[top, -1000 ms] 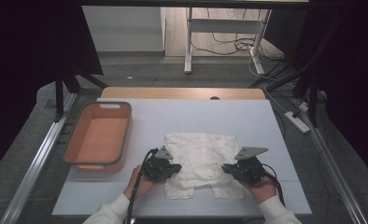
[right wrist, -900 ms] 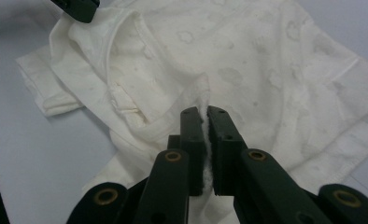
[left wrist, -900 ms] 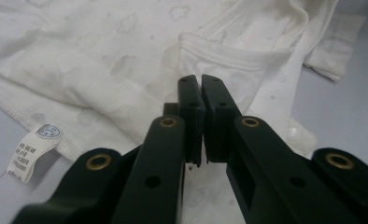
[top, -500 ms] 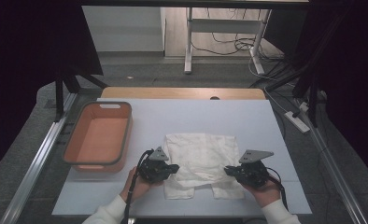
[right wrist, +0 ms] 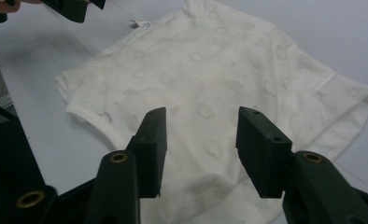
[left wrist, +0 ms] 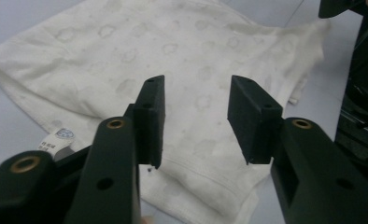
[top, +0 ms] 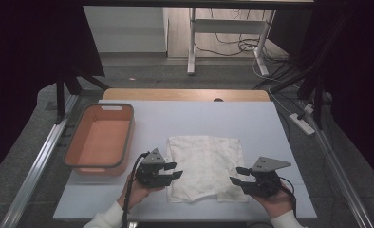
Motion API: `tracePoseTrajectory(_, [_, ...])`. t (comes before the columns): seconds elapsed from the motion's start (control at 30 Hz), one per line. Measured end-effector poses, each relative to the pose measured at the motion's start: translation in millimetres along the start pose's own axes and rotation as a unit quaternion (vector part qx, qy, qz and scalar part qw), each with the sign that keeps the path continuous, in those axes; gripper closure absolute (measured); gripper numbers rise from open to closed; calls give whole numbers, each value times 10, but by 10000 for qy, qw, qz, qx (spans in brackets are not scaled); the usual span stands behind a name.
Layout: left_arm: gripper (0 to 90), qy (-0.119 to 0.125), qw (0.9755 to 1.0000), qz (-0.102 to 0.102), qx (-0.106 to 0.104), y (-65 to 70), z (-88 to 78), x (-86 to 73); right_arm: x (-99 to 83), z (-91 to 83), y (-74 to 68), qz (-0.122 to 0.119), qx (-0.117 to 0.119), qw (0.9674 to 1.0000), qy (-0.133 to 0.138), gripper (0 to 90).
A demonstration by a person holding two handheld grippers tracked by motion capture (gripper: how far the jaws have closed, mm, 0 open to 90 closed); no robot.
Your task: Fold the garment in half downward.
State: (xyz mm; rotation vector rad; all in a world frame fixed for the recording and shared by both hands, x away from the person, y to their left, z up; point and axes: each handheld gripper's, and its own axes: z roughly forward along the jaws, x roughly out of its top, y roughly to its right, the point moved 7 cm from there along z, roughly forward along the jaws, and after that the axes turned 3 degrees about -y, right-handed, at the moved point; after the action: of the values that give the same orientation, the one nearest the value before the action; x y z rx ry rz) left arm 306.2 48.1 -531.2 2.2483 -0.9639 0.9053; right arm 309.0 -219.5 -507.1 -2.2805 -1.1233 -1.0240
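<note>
Both sets of jaws have just been opening and now stand parted with nothing gripped. The left gripper point(top: 168, 172) and right gripper point(top: 243, 176) flank one white garment point(top: 205, 164), flat between them. A small label point(left wrist: 56, 139), unreadable, lies beside the left jaws. Farther left sits one orange bin point(top: 99, 140).

Both hand-held grippers low, facing inward, jaws apart.
Left hand-held gripper point(top: 174, 170) sits in the left hand point(top: 138, 191), right hand-held gripper point(top: 238, 175) in the right hand point(top: 276, 202); forearms enter from the bottom edge. Both sets of jaws have just been opening, nothing clamped between them, pads point(left wrist: 150, 119) clear on either side.
</note>
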Motion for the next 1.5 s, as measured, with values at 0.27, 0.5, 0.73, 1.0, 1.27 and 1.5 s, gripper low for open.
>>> tracePoseTrajectory(0.27, [431, -69, 9996, -96, 266, -91, 61, 30, -36, 84, 57, 84, -99, 9998, -142, 473])
tracePoseTrajectory(0.5, [393, -140, 9988, -200, 428, -177, 93, 43, -68, 174, 73, 91, -131, 9995, -270, 473])
tracePoseTrajectory(0.73, [384, -127, 9975, -336, 603, -279, 125, 96, -78, 217, 251, 273, -304, 9988, -253, 472])
tracePoseTrajectory(1.0, [383, -99, 9964, -391, 739, -379, 214, 198, -50, 383, 664, 563, -905, 9935, -396, 477])
tracePoseTrajectory(1.27, [381, -137, 9958, -365, 825, -494, 334, 307, 28, 581, 1029, 827, -1130, 9891, -454, 511])
tracePoseTrajectory(1.5, [381, -111, 9954, -415, 861, -605, 410, 401, 152, 805, 1276, 953, -1184, 9870, -520, 559])
